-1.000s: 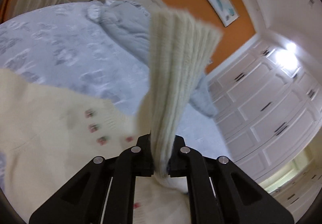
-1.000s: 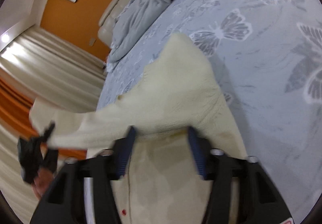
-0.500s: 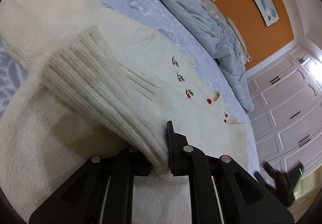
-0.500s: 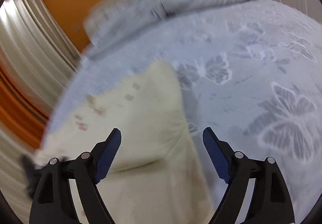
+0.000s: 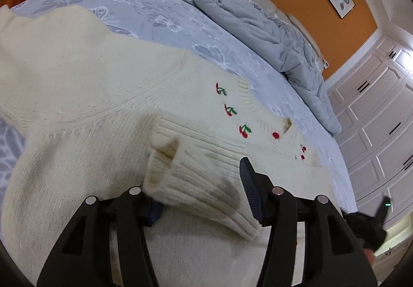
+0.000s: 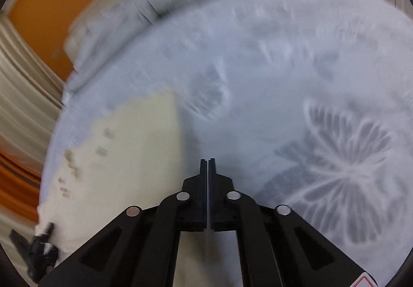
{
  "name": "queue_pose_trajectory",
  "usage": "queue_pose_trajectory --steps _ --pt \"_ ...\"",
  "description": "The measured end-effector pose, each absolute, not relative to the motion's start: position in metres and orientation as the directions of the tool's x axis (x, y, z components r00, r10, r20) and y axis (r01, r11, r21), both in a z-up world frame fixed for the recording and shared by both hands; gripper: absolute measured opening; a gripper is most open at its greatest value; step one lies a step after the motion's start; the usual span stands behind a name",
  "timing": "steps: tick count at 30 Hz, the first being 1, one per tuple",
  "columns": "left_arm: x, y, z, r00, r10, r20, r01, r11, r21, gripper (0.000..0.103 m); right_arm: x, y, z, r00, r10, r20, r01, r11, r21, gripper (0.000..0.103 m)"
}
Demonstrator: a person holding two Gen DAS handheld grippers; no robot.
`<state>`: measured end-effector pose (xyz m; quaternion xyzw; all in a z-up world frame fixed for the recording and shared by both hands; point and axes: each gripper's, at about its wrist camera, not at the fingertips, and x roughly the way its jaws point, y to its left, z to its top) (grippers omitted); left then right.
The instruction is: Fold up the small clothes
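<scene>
A: In the left wrist view, which step was in hand?

B: I judged it the sleeve fold. The left claw (image 5: 201,191) stood with its jaws apart, and the ribbed cuff (image 5: 196,183) of the cream cherry sweater (image 5: 90,85) lay loose between them, resting across the sweater's chest, not pinched.

A: And the garment itself?

B: It lay face up on the bed (image 5: 160,16), neckline toward two o'clock, with small red cherries (image 5: 229,109) stitched in a line below the collar. The knit looked soft and thick. A rumpled grey duvet (image 5: 258,21) sat near the headboard at twelve o'clock.

A: The right wrist view?

B: It was blurred. The right claw (image 6: 207,165) had its jaws pressed together on nothing, above the butterfly-print sheet, with the sweater at about nine o'clock and the other claw at eight o'clock.

A: The next move?

B: I reckoned the left claw needed to back off without dragging the cuff, while the right one went for the other sleeve.
</scene>
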<state>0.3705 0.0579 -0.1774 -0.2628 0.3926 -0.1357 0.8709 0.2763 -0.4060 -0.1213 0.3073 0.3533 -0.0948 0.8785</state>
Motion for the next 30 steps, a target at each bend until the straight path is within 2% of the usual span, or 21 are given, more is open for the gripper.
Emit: queue_pose_trajectory --steps 2,4,6,7,9,10,12,14,15,18,20,21,22,23,24,25,27,28,29,30 --pt "0.370 0.062 -0.178 0.659 -0.452 -0.601 0.032 0.815 -0.579 0.051 0.278 -0.378 -0.109 0.733 0.118 -0.670 0.290 0.836 0.465 0.005" --pt "0.370 0.061 -0.174 0.665 -0.448 -0.598 0.027 0.814 -0.581 0.051 0.290 -0.353 -0.125 0.669 0.154 -0.727 0.243 0.879 0.410 0.005" --pt "0.366 0.062 -0.171 0.667 -0.435 -0.605 0.013 0.819 -0.574 0.051 0.303 -0.343 -0.157 0.578 0.127 -0.806 0.264 0.906 0.332 0.000" --pt "0.361 0.063 -0.167 0.665 -0.418 -0.619 0.004 0.830 -0.557 0.051 0.298 -0.340 -0.156 0.614 0.107 -0.782 0.258 0.909 0.327 0.000" --pt "0.351 0.072 -0.163 0.665 -0.384 -0.640 -0.005 0.855 -0.518 0.051 0.289 -0.333 -0.138 0.606 0.053 -0.793 0.284 0.918 0.278 0.000" --pt "0.343 0.084 -0.159 0.670 -0.364 -0.647 -0.022 0.862 -0.507 0.053 0.281 -0.327 -0.128 0.628 0.056 -0.777 0.276 0.916 0.290 0.015" --pt "0.328 0.117 -0.152 0.690 -0.334 -0.642 -0.076 0.849 -0.524 0.066 0.254 -0.305 -0.117 0.664 0.096 -0.741 0.217 0.924 0.314 0.018" --pt "0.313 0.168 -0.145 0.732 -0.292 -0.616 -0.159 0.806 -0.571 0.087 0.222 -0.274 -0.118 0.666 0.096 -0.740 0.143 0.957 0.253 0.023" --pt "0.310 0.191 -0.143 0.742 -0.246 -0.623 -0.215 0.793 -0.570 0.090 0.211 -0.262 -0.123 0.660 0.105 -0.744 0.117 0.964 0.240 0.024" --pt "0.314 0.268 -0.138 0.744 -0.122 -0.657 -0.373 0.740 -0.560 0.091 0.176 -0.231 -0.148 0.643 0.151 -0.751 0.044 0.972 0.233 0.024" --pt "0.327 0.316 -0.137 0.737 -0.074 -0.672 -0.456 0.679 -0.575 0.091 0.157 -0.217 -0.165 0.655 0.158 -0.739 0.044 0.968 0.246 0.037" --pt "0.338 0.339 -0.141 0.726 -0.070 -0.684 -0.499 0.630 -0.595 0.091 0.150 -0.210 -0.163 0.678 0.130 -0.723 0.041 0.976 0.214 0.037" --pt "0.345 0.351 -0.145 0.718 -0.077 -0.691 -0.523 0.596 -0.610 0.091 0.147 -0.202 -0.163 0.679 0.114 -0.725 0.028 0.983 0.182 0.045" --pt "0.352 0.361 -0.150 0.714 -0.098 -0.693 -0.541 0.551 -0.635 0.089 0.152 -0.197 -0.165 0.668 0.119 -0.734 0.006 0.986 0.166 0.054" --pt "0.359 0.370 -0.159 0.713 -0.120 -0.691 -0.563 0.488 -0.667 0.087 0.152 -0.195 -0.166 0.667 0.117 -0.736 0.002 0.987 0.159 0.054" --pt "0.361 0.373 -0.161 0.727 -0.114 -0.677 -0.565 0.461 -0.684 0.080 0.150 -0.195 -0.166 0.670 0.119 -0.733 0.002 0.987 0.162 0.055" --pt "0.368 0.376 -0.164 0.756 -0.138 -0.640 -0.540 0.421 -0.729 0.052 0.153 -0.199 -0.166 0.670 0.135 -0.730 0.001 0.983 0.182 0.055" --pt "0.377 0.375 -0.172 0.751 -0.215 -0.625 -0.519 0.392 -0.759 0.022 0.153 -0.203 -0.167 0.671 0.150 -0.726 -0.001 0.979 0.202 0.056" --pt "0.383 0.374 -0.174 0.735 -0.239 -0.635 -0.526 0.390 -0.755 0.011 0.157 -0.205 -0.168 0.671 0.160 -0.724 -0.001 0.976 0.216 0.056" --pt "0.385 0.370 -0.169 0.729 -0.222 -0.648 -0.532 0.413 -0.739 0.010 0.151 -0.201 -0.168 0.672 0.165 -0.722 -0.002 0.975 0.221 0.056"
